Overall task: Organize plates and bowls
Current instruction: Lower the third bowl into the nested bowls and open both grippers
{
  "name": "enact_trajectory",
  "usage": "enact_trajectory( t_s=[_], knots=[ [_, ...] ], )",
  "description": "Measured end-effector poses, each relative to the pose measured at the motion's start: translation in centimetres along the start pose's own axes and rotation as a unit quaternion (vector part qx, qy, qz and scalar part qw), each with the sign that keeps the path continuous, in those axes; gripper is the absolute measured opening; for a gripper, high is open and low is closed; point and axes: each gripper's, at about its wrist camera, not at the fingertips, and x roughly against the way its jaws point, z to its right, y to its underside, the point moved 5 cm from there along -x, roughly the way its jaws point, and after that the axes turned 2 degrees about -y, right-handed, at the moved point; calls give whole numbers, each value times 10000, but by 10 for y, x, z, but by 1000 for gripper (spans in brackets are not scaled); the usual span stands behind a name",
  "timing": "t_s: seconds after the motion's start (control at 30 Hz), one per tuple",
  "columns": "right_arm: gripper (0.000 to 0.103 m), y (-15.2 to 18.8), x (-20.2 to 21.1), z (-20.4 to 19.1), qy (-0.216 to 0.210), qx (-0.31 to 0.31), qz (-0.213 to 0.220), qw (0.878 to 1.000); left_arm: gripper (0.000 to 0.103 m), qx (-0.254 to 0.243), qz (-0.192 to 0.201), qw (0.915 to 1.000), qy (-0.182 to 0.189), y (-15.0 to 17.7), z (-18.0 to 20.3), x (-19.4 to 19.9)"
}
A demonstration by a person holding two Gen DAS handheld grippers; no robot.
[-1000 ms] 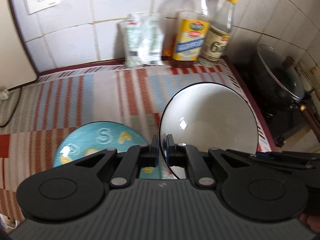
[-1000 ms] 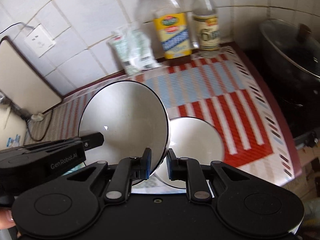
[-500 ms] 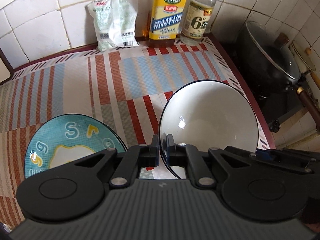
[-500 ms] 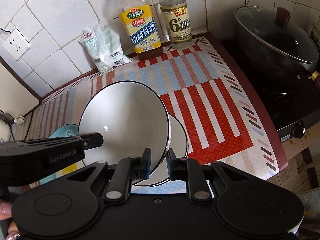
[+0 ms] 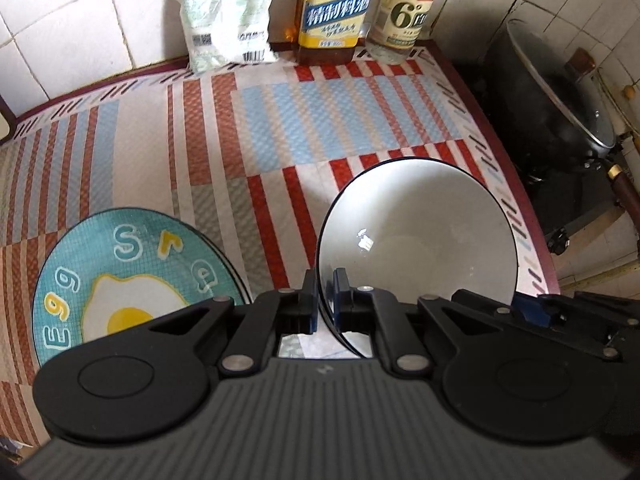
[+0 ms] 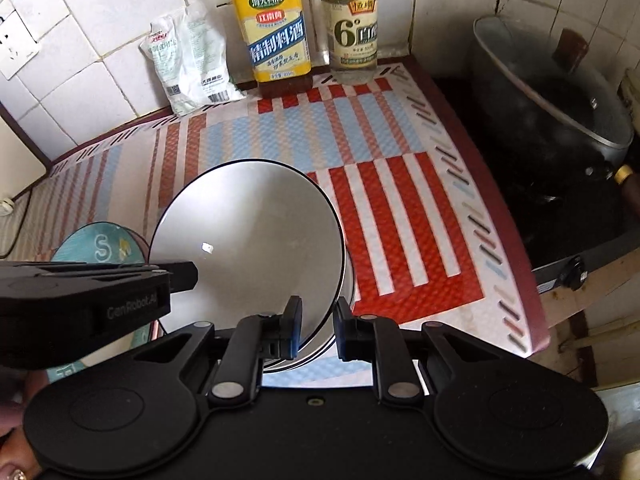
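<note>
While both grippers pinch opposite rims of the white bowl (image 6: 248, 240), left gripper (image 5: 325, 294) nearly shut, right gripper (image 6: 316, 328) narrowly parted, it hangs over what looks like another bowl (image 6: 347, 288) (mostly hidden); the egg plate (image 5: 120, 276) lies beside, so nesting remains.

Bottle (image 5: 335, 4) tops cut off at the left view's upper edge. Lower bowl (image 6: 347, 286) mostly hidden under the top bowl (image 6: 248, 248); we can't tell whether they touch. Plate (image 6: 100, 246) half hidden behind the left gripper (image 6: 182, 276).

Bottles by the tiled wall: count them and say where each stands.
2. The yellow-labelled cooking wine bottle stands at the wall beside the white packet; the clear vinegar bottle stands on its other side, nearer the black pot.
</note>
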Motion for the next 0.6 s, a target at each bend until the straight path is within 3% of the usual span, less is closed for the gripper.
enact_trajectory(
  t_s=[0.2, 0.43, 0.6],
  knots=[
    [21, -1, -1, 0, 73, 28, 120, 9999, 7, -177, -142, 9997, -107, -2, 3, -7],
    [29, 4, -3, -5, 324, 367, 210, 9986, 7, 28, -355, 9994, -42, -3, -2, -11],
    [29, 4, -3, 5, 65, 69, 267, 9996, 7, -10, -292, 9995, -119, -4, 0, -14]
  ],
)
